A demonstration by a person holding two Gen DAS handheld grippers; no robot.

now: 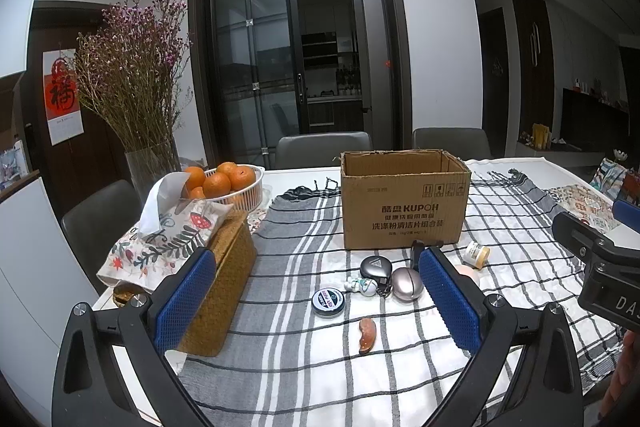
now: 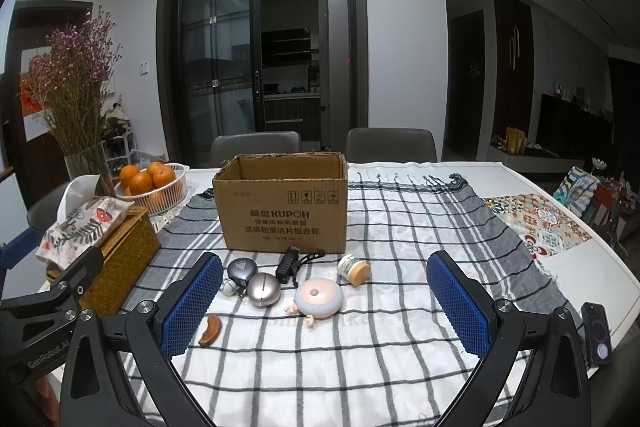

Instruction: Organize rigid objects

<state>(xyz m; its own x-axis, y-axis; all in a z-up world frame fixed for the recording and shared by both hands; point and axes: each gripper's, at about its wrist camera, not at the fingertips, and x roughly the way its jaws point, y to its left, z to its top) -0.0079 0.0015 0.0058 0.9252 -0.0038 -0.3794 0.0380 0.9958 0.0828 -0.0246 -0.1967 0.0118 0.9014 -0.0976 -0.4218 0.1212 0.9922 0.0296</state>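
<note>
Since both your tools, left and right, hang wide and empty, nothing's picked yet: small items sit clustered on the worktop just before the open-topped box, handy for dropping in.

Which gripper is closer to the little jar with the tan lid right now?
Right. The jar lies on its side between the right gripper's open fingers, slightly ahead. From the left gripper it sits beyond the right-hand finger, off to the side.
</note>
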